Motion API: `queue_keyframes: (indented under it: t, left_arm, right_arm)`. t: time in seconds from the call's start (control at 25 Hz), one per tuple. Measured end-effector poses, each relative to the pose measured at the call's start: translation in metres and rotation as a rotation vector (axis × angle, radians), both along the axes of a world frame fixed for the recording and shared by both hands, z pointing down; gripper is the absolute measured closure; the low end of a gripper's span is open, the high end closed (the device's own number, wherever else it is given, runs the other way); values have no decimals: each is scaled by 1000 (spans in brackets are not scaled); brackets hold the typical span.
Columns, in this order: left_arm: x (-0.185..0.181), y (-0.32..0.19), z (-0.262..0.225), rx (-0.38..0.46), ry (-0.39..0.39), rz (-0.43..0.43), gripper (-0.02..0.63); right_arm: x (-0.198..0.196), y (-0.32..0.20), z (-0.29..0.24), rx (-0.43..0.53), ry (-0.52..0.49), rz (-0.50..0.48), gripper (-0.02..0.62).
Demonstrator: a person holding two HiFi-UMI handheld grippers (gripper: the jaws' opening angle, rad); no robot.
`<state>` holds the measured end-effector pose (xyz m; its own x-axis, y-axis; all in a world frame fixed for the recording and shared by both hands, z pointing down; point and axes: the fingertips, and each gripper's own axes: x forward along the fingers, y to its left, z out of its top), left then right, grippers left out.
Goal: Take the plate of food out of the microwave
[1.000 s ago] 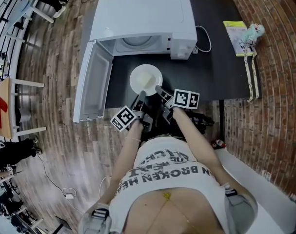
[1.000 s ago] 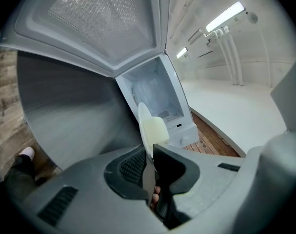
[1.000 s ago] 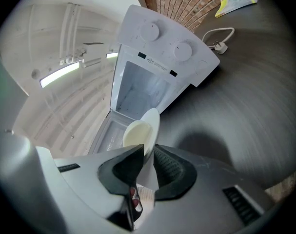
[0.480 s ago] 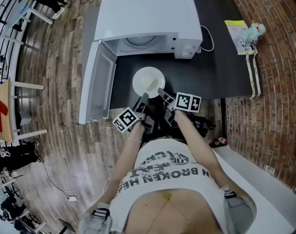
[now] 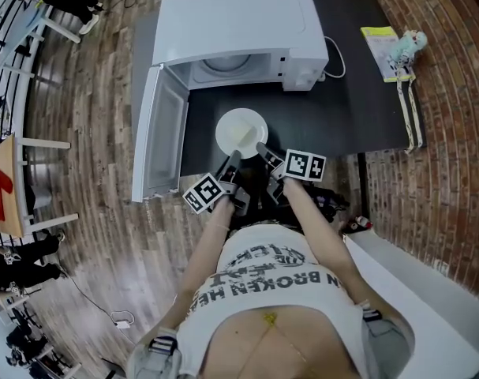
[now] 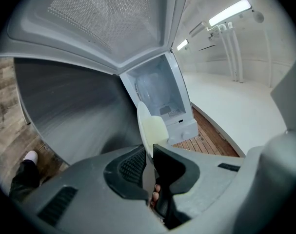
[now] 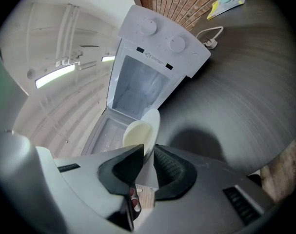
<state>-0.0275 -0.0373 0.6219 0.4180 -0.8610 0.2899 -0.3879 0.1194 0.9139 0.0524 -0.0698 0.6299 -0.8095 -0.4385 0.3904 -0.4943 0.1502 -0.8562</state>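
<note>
A white plate (image 5: pixel 241 131) with pale cream food on it is held over the dark table (image 5: pixel 342 117), just in front of the open white microwave (image 5: pixel 239 30). My left gripper (image 5: pixel 231 161) is shut on the plate's near-left rim, and my right gripper (image 5: pixel 263 150) is shut on its near-right rim. In the left gripper view the plate (image 6: pixel 150 126) shows edge-on, its rim pinched between the black pads (image 6: pixel 130 167). The right gripper view shows the plate (image 7: pixel 142 130) clamped the same way, with the empty microwave cavity (image 7: pixel 138 89) behind it.
The microwave door (image 5: pixel 162 136) stands swung open to the left, past the table's edge. A white cable (image 5: pixel 334 61) lies right of the microwave. A booklet (image 5: pixel 379 46) and a small toy (image 5: pixel 406 47) sit at the table's far right. Brick floor lies to the right.
The plate sits a little farther out from the microwave opening than a second ago. Both grippers keep the same hold on its rim.
</note>
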Motion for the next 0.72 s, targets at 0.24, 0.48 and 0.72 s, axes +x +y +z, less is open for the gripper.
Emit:
queue_keyframes:
  t: [0.24,0.48,0.72]
  left_arm:
    - [-5,2,0,4,0,-5,560]
    - [-8,4,-1,4,-2,-13,560]
    - [-9,3,0,7,-1,-19,560]
  right_arm:
    - [-5,1,0,1,2,-8,534]
    - [-8,3,-1,-1,2,-14,534]
    - [-10,0,-1,1,-3,-17,535]
